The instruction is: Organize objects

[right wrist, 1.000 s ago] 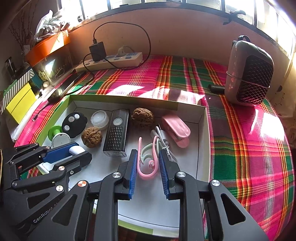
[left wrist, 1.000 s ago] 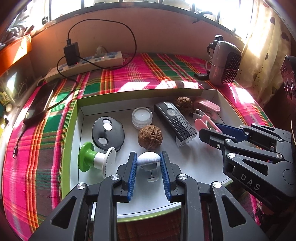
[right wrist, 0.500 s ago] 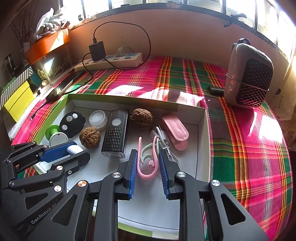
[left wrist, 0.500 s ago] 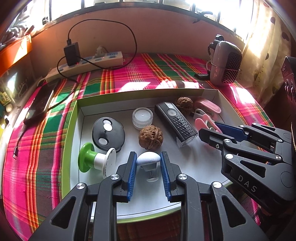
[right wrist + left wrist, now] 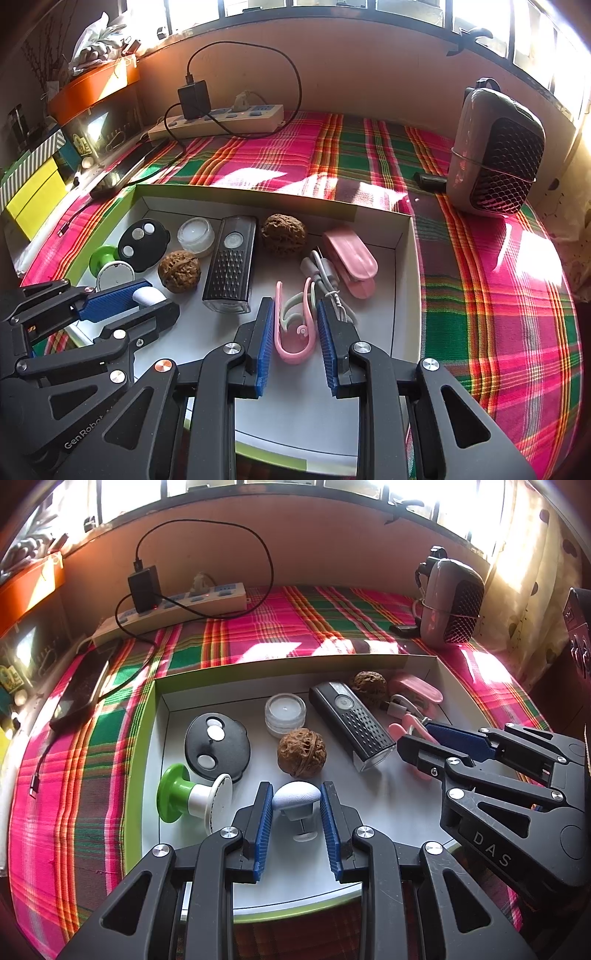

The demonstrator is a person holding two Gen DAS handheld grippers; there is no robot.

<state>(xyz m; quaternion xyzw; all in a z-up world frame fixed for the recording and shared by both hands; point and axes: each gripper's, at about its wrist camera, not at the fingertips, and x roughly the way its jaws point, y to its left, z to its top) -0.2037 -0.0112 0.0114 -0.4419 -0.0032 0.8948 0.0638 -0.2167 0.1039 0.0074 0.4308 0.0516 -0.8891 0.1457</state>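
Shallow tray (image 5: 147,738), green outside and white inside, on a plaid cloth (image 5: 295,627), with all of the small objects inside it.

Left half of tray:
- black rounded disc (image 5: 217,746) with white buttons;
- green-and-white spool (image 5: 192,797) on its side, just near of the disc;
- clear little jar (image 5: 285,713) toward the far wall;
- walnut (image 5: 301,752) just near of the jar.

Centre: black bar-shaped lamp (image 5: 351,725) lying at a diagonal.

Right half of tray:
- second walnut (image 5: 283,234) by the far wall;
- pink case (image 5: 351,264) next to it;
- coiled white cable (image 5: 325,275) touching the case.

Left gripper (image 5: 296,801) low over the near left part of the tray. Blue pads against both flanks of a white mushroom-shaped piece (image 5: 297,795). Jaws narrow and just now easing slightly wider, with the piece between them.

Right gripper (image 5: 293,321) over the near right part. Jaws close together, clamped on a pink U-shaped ear hook (image 5: 291,349). Curved end of the hook toward the camera.

Beyond the tray: power strip (image 5: 173,607) at far left, small heater (image 5: 452,602) at far right.
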